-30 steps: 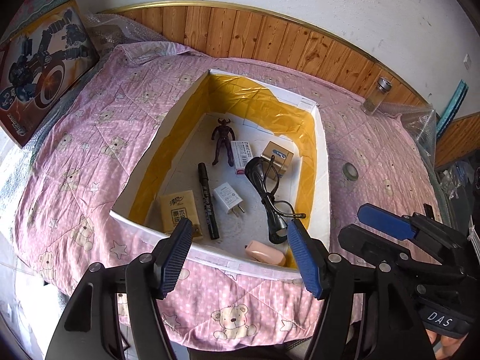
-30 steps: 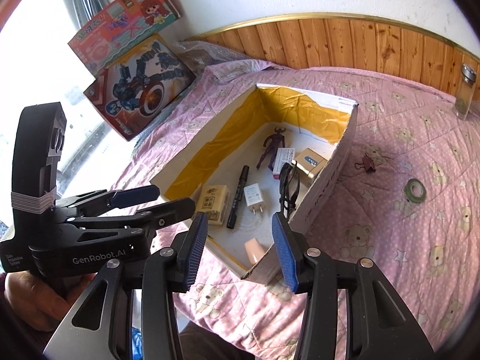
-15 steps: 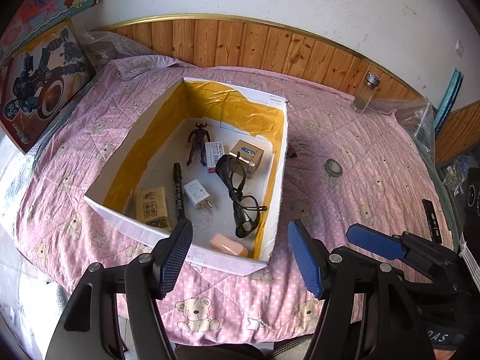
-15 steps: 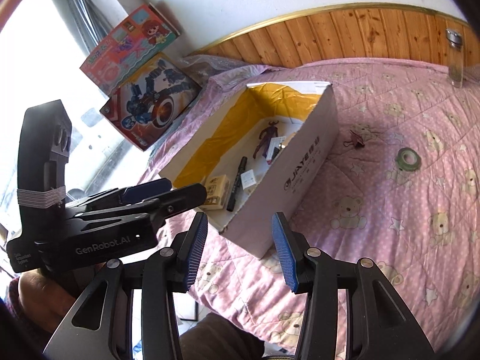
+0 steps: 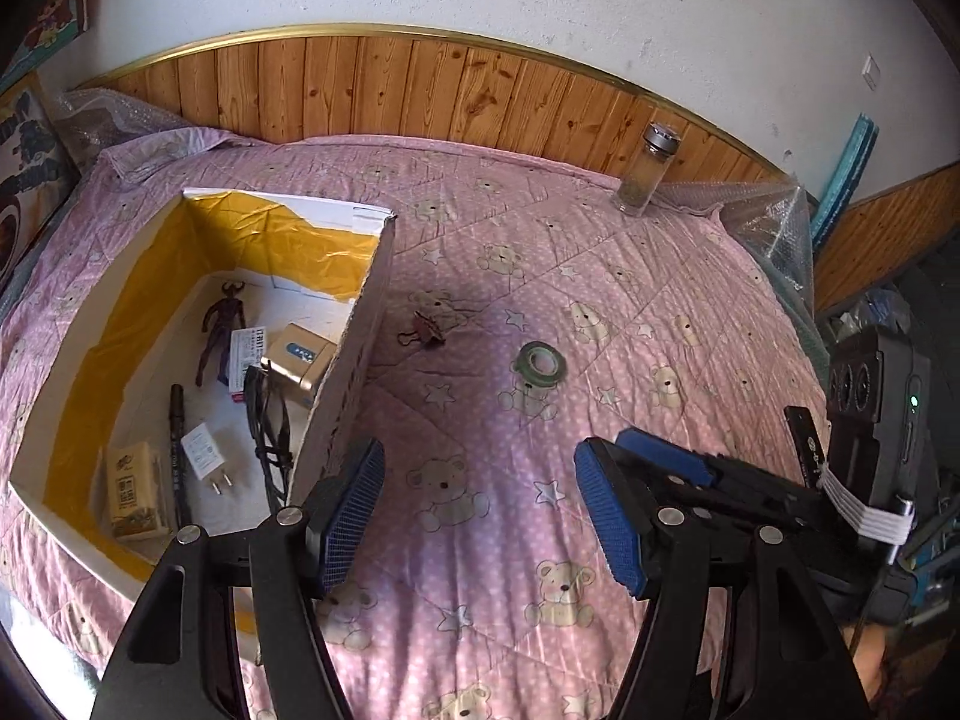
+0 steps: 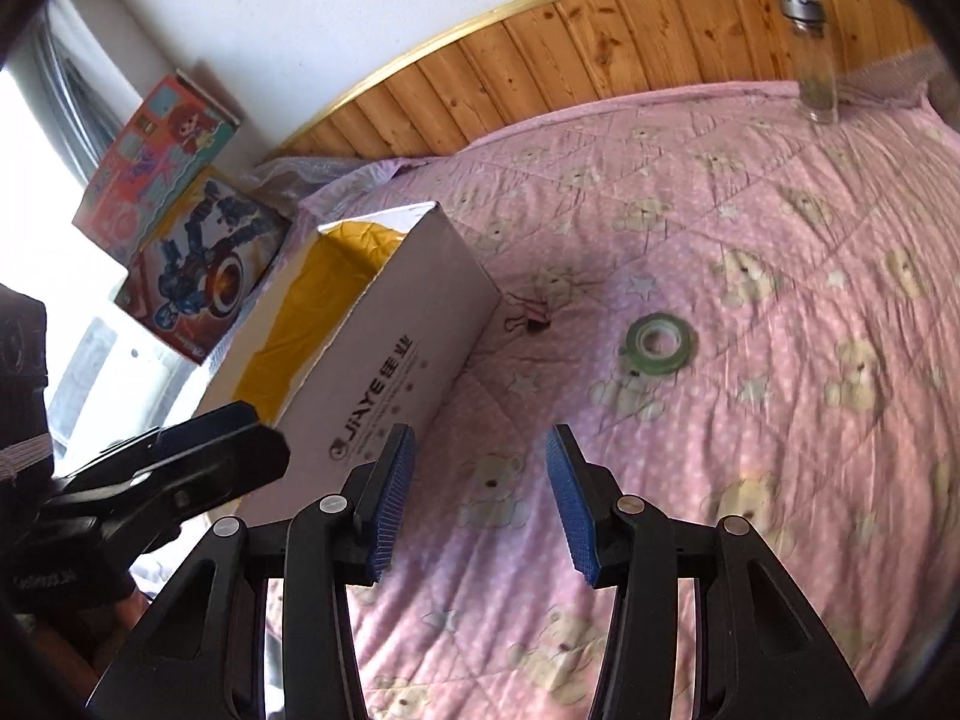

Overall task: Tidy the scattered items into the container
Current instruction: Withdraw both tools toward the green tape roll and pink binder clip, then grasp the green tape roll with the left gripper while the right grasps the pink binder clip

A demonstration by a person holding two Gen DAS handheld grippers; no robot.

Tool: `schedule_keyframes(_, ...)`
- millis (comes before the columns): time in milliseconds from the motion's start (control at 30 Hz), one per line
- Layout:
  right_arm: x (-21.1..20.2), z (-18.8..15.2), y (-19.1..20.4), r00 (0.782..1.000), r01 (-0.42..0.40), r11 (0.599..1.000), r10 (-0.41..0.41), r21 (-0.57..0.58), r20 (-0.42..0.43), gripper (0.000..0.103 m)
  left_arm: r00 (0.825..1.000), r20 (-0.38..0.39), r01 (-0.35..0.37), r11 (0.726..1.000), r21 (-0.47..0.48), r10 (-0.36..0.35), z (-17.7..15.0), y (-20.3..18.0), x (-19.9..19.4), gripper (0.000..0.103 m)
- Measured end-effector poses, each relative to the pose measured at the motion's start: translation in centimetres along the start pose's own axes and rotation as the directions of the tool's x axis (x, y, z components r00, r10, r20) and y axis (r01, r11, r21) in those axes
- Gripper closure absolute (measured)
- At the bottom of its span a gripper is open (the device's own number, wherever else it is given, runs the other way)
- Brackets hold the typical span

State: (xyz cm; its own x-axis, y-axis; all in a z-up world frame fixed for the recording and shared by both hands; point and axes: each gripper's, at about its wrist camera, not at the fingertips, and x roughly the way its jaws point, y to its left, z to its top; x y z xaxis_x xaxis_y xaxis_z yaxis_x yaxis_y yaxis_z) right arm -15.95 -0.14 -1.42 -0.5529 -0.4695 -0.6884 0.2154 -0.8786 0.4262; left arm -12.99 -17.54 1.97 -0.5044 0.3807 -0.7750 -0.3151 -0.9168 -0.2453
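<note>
A white cardboard box [image 5: 372,300] [image 6: 414,360] with yellow tape inside lies on the pink bedspread at the left. It holds a dark figure [image 5: 219,324], a black marker [image 5: 177,450], a white charger [image 5: 204,462], a black cable [image 5: 264,420] and small cartons. A brown binder clip [image 5: 423,330] [image 6: 528,315] lies just right of the box. A green tape roll [image 5: 542,362] [image 6: 659,345] rests further right. My left gripper [image 5: 477,516] is open and empty above the bedspread. My right gripper [image 6: 480,498] is open and empty too, short of the clip and roll.
A glass jar with a metal lid [image 5: 645,171] [image 6: 813,54] stands at the back by the wood panelling. Toy boxes [image 6: 192,258] lean at the left. Bubble wrap [image 5: 774,228] hangs off the bed's right edge. The person's hand [image 6: 90,618] holds the left gripper.
Both views have swung right: the box slid toward the left of frame, and the clip and tape roll now sit ahead of the grippers. Both grippers stayed open.
</note>
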Motion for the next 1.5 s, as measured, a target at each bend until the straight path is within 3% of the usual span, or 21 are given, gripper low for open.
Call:
schedule_keyframes(133,5.4,3.0,-0.1,0.989,-0.034,0.971,-0.001,-0.237,-0.147,0.053,0.999,-0.032,0.039,0.998,-0.039,-0.04,-0.6,0.6,1.5,0.036)
schedule_keyframes(267,11.2,4.3,0.1,0.948,-0.116,0.858,-0.055,-0.501,-0.313,0.054,0.993,-0.083,0.083,0.994,-0.067,-0.089,-1.9,0.6,3.0,0.036)
schedule_keyframes(333,13.4,5.0,-0.2,0.931,-0.155,0.79,-0.083,-0.593,-0.354,0.054,0.987,-0.107,0.108,0.99,-0.095,-0.118,-2.3,0.5,3.5,0.036)
schedule_keyframes(433,16.1,6.5,-0.9,0.914,-0.214,0.706,-0.099,-0.675,-0.394,0.054,0.976,-0.125,0.16,0.975,-0.155,-0.18,-2.3,0.7,4.3,0.036)
schedule_keyframes(667,20.8,7.2,-1.2,0.881,-0.351,0.51,-0.103,-0.785,-0.461,0.053,0.966,-0.139,0.187,0.961,-0.205,-0.218,-1.0,1.1,6.7,0.036)
schedule_keyframes(733,21.2,7.6,-1.1,0.885,-0.376,0.49,-0.064,-0.787,-0.462,0.054,0.964,-0.146,0.186,0.958,-0.217,-0.221,-0.8,1.5,7.4,0.036)
schedule_keyframes(800,21.7,8.1,-1.2,0.878,-0.402,0.494,-0.031,-0.77,-0.478,0.056,0.963,-0.155,0.183,0.956,-0.231,-0.222,-0.6,2.0,8.1,0.036)
schedule_keyframes(833,21.9,8.3,-1.1,0.874,-0.412,0.497,-0.02,-0.764,-0.485,0.064,0.962,-0.16,0.182,0.954,-0.238,-0.223,-0.5,2.2,8.5,0.036)
schedule_keyframes(967,21.6,8.8,-1.8,0.865,-0.427,0.542,0.011,-0.724,-0.502,0.065,0.959,-0.174,0.177,0.953,-0.244,-0.223,0.0,2.2,9.8,0.036)
schedule_keyframes(1133,18.4,8.8,-4.8,0.896,-0.368,0.645,0.054,-0.67,-0.44,0.065,0.961,-0.177,0.175,0.964,-0.201,-0.211,1.0,1.3,11.3,0.036)
schedule_keyframes(1300,12.5,9.3,-10.8,0.961,-0.137,0.819,-0.026,-0.557,-0.275,0.065,0.965,-0.179,0.164,0.975,-0.151,-0.19,2.4,-0.7,15.3,0.036)
schedule_keyframes(1400,8.6,9.2,-15.3,0.976,0.032,0.919,-0.113,-0.394,-0.185,0.065,0.962,-0.208,0.156,0.981,-0.117,-0.177,2.6,-2.4,18.9,0.036)
schedule_keyframes(1500,4.8,8.5,-19.0,0.981,0.126,0.968,-0.154,-0.215,-0.119,0.065,0.969,-0.214,0.117,0.991,-0.061,-0.127,2.7,-4.1,22.2,0.036)
